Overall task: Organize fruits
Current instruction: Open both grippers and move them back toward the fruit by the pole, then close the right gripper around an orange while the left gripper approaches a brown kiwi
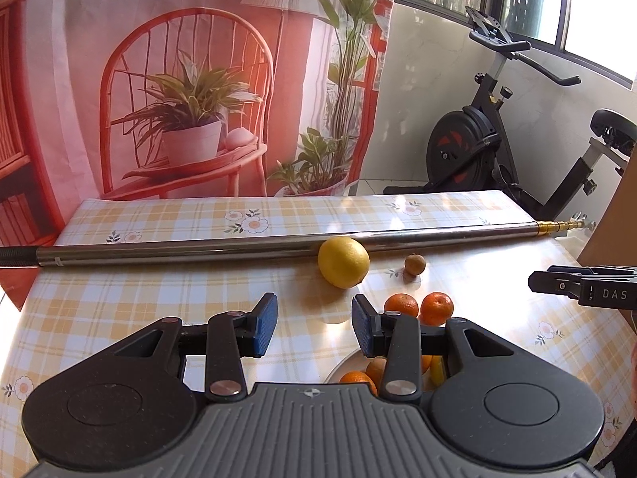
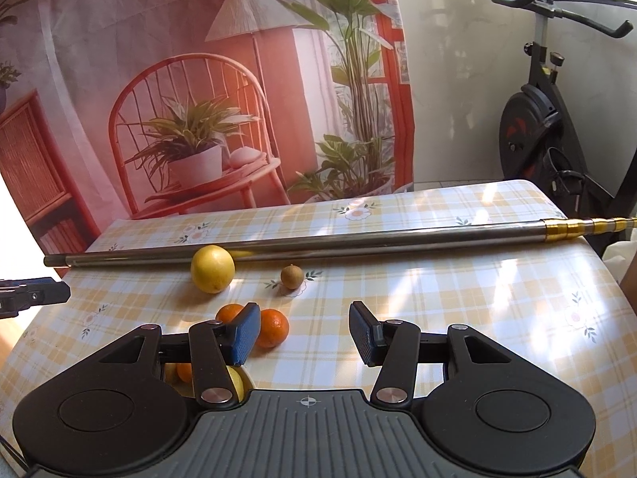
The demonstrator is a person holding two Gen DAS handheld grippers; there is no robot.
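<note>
Here both grippers hung above the near part of a table (image 1: 159,279) covered in glossy yellow-and-white checked oilcloth printed with small flowers. The left gripper (image 1: 314,330) had its blue ribbed pads (image 1: 266,328) parted with nothing between them, only bare cloth showing in the gap. The right gripper (image 2: 304,332) stood likewise, jaws apart and empty; its black tip also poked in from the right edge of the left view.

A round, dimpled lemon (image 1: 343,262) sat toward the far edge, touching a long shiny steel pole (image 1: 199,250) that lay across the table's full width, its brass-coloured ringed end (image 2: 577,226) reaching past the right edge. Just right of the lemon sat a small brown nut-like fruit (image 2: 292,276), too small to name. Nearer the middle, two smooth tangerines (image 1: 420,307) lay side by side, touching.

At the near edge a pale plate (image 1: 344,364) showed only as a curved rim, mostly hidden behind the left gripper's arms; orange and yellow fruit (image 1: 356,378) lay in it, but how many could not be counted. In the right view that fruit peeped out behind the left finger.

Beyond the far edge hung a printed cloth backdrop (image 2: 179,79), wrinkled, and an exercise bike (image 1: 497,139) stood cut off at the right.
</note>
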